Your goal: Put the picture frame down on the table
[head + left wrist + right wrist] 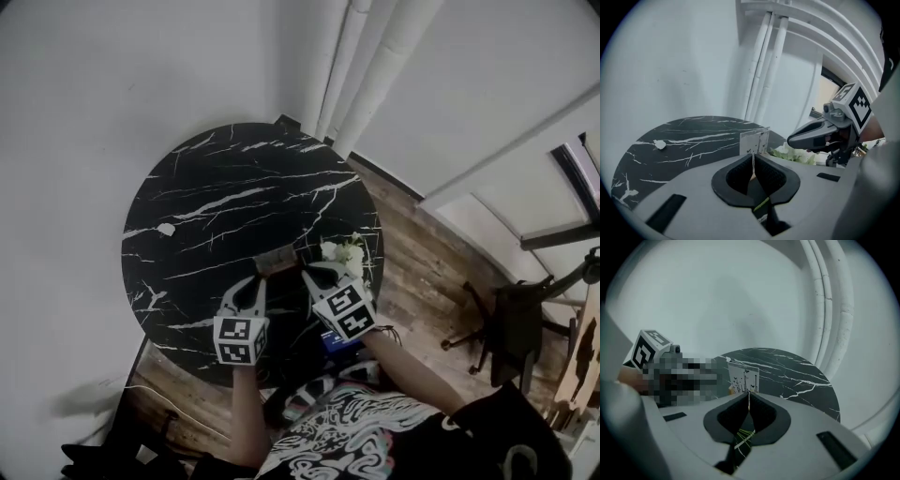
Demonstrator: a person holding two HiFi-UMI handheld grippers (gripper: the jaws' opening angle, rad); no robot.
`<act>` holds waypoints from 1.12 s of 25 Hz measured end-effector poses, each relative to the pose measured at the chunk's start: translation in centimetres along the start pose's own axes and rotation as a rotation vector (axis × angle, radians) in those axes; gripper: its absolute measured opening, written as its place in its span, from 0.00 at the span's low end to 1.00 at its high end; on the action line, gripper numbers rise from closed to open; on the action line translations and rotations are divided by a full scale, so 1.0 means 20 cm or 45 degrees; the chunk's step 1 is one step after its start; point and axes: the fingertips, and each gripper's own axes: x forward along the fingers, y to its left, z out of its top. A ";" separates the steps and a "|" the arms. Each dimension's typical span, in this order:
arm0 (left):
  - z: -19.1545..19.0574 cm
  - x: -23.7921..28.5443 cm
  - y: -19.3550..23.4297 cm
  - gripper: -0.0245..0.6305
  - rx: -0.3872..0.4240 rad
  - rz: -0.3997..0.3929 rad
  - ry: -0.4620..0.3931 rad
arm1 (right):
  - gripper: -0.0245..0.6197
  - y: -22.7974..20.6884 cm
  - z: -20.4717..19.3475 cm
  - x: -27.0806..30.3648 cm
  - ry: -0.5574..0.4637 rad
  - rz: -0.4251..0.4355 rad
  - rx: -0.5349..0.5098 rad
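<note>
Over the table (206, 206), shut fingers (736, 178) clamp the picture frame (754, 142)

Dim, flat greyish light, soft shadows, black tabletop (192, 234) low in contrast, strong fisheye bending, dark vignetted corners

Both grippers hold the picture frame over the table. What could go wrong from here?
1. The left gripper and the right gripper each pinch only a thin edge of the picture frame, so it may slip or twist out on the way down to the table.
2. The white flowers sit close beside the right gripper; the frame may knock them.
</note>
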 end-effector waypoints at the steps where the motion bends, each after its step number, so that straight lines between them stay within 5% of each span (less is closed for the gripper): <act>1: 0.02 -0.01 -0.01 0.07 -0.001 0.005 -0.016 | 0.07 0.00 0.02 -0.02 -0.024 -0.005 0.000; 10: 0.17 -0.17 -0.13 0.06 0.016 -0.054 -0.192 | 0.07 0.08 0.10 -0.18 -0.157 -0.021 -0.051; 17: 0.19 -0.27 -0.14 0.06 0.128 0.084 -0.234 | 0.07 0.13 0.11 -0.30 -0.233 -0.047 -0.069; 28: 0.26 -0.46 -0.19 0.06 0.021 0.133 -0.394 | 0.07 0.19 0.11 -0.42 -0.342 -0.073 -0.085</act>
